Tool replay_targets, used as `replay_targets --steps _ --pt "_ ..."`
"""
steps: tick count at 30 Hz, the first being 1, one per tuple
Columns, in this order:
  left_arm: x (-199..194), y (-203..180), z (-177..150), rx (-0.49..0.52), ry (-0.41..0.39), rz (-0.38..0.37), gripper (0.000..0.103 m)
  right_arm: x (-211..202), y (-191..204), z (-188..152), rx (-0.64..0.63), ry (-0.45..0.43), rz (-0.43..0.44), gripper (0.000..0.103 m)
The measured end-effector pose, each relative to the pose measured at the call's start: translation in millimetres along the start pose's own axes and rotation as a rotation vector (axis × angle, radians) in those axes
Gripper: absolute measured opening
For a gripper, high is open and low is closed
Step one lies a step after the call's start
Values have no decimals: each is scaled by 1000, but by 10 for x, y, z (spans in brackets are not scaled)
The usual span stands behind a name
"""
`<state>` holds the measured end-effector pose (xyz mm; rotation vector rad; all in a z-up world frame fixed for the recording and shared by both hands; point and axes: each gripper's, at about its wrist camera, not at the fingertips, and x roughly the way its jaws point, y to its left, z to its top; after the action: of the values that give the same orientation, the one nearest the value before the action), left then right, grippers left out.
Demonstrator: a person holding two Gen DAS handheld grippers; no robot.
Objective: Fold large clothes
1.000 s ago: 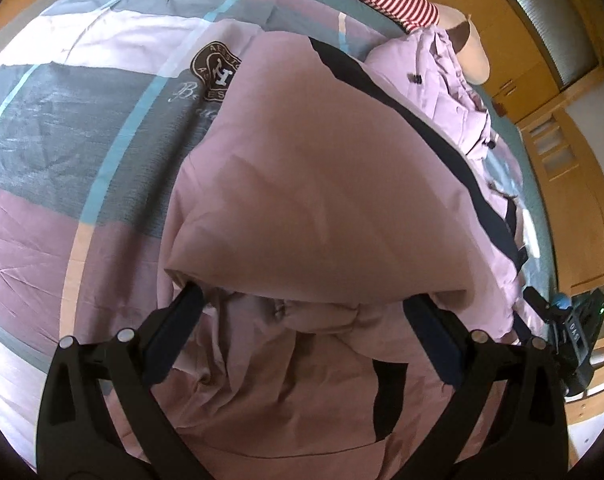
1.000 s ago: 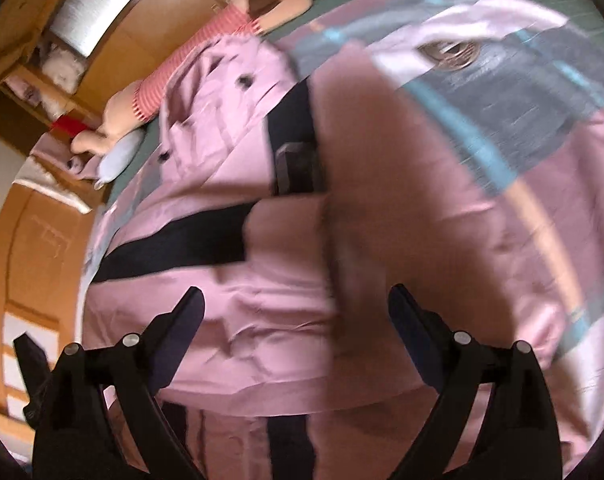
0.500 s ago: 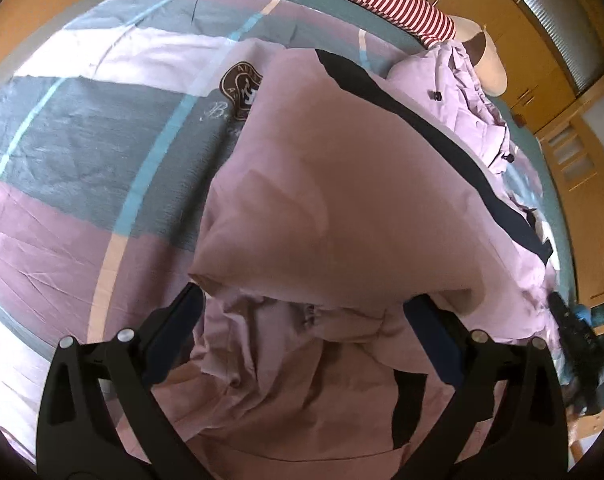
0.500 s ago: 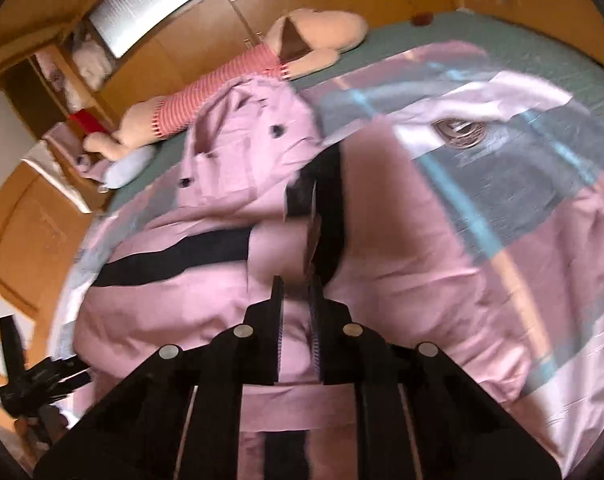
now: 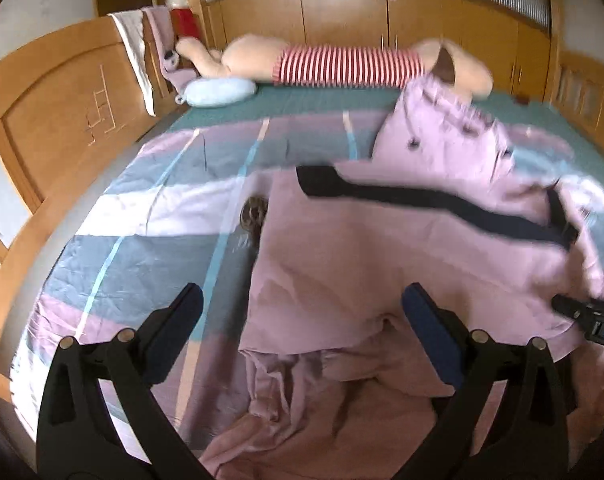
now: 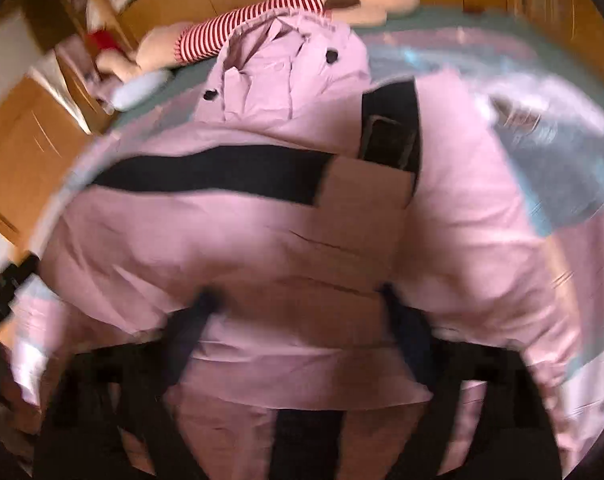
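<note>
Jaws of the left gripper (image 5: 302, 312) stood wide, holding nothing; the right gripper (image 6: 298, 304) was opening, unclamped, above the pink coat (image 6: 262, 232) spread across the striped bedspread (image 5: 142, 240). Beyond lay a plush toy (image 5: 341, 64).

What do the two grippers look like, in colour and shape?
The left gripper has black, angular, open-frame arms with round silver rivets and dark blue pads on its fingers. The right gripper looks black too; motion blur hides its details.
</note>
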<state>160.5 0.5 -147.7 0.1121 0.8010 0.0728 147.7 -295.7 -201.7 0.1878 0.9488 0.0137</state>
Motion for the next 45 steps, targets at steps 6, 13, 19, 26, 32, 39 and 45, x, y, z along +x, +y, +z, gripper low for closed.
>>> replay_targets --steps 6,13,19,26,32,39,45 --pt "412 -5 -118 10 203 -20 101 -191 114 8 -91 -101 -134 50" --pt "438 -162 -221 64 243 -49 101 -105 -54 81 -100 -80 -286 50" --pt "208 -159 -155 69 100 46 101 18 -157 58 -73 -38 -276 54" --pt "127 -164 -110 70 28 19 101 43 -175 21 -29 -2 -244 73" --pt "601 -87 -224 43 249 -5 101 -141 -514 56 193 -53 -210 87" --pt "586 -159 -258 95 239 41 101 -596 -171 56 44 -340 -291 87" --pt "575 -121 -257 85 246 34 101 -111 291 -58 -190 -143 -184 87"
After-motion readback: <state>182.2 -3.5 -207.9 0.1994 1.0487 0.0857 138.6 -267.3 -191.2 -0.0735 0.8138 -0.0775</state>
